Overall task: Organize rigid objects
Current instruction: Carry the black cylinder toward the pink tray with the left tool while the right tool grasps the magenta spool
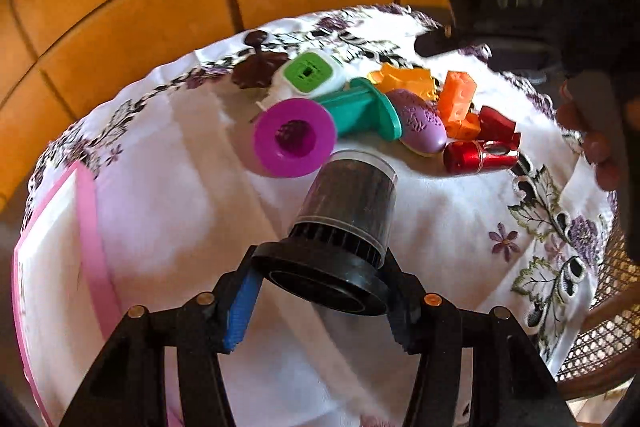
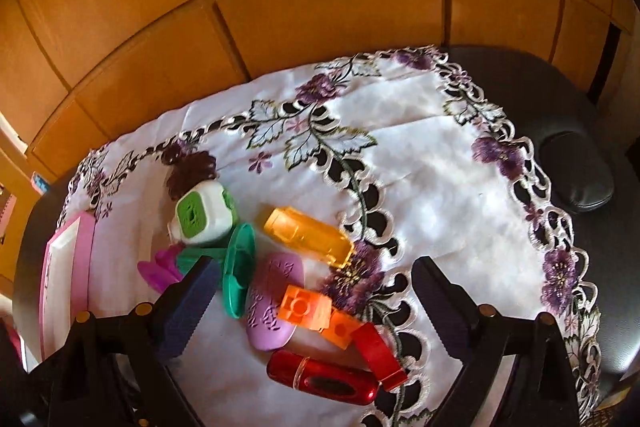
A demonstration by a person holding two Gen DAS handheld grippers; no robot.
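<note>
My left gripper (image 1: 320,291) is shut on a black funnel-shaped part with a clear cup (image 1: 344,223) and holds it above the white cloth. Beyond it lies a pile: a magenta spool (image 1: 294,137), a teal spool (image 1: 360,109), a green-and-white cube (image 1: 310,73), a lilac oval (image 1: 420,121), orange bricks (image 1: 456,99) and a red metallic cylinder (image 1: 476,155). My right gripper (image 2: 316,303) is open and hovers over the same pile: the lilac oval (image 2: 270,303), the orange brick (image 2: 306,309), the red cylinder (image 2: 322,377), the teal spool (image 2: 238,269), and the cube (image 2: 202,213).
A pink-rimmed white tray (image 1: 90,239) sits at the left edge of the embroidered cloth (image 2: 420,163); it also shows in the right wrist view (image 2: 64,267). A yellow block (image 2: 308,237) lies behind the pile. Wooden cabinet panels (image 2: 320,7) stand behind. A cane chair (image 1: 604,339) is at right.
</note>
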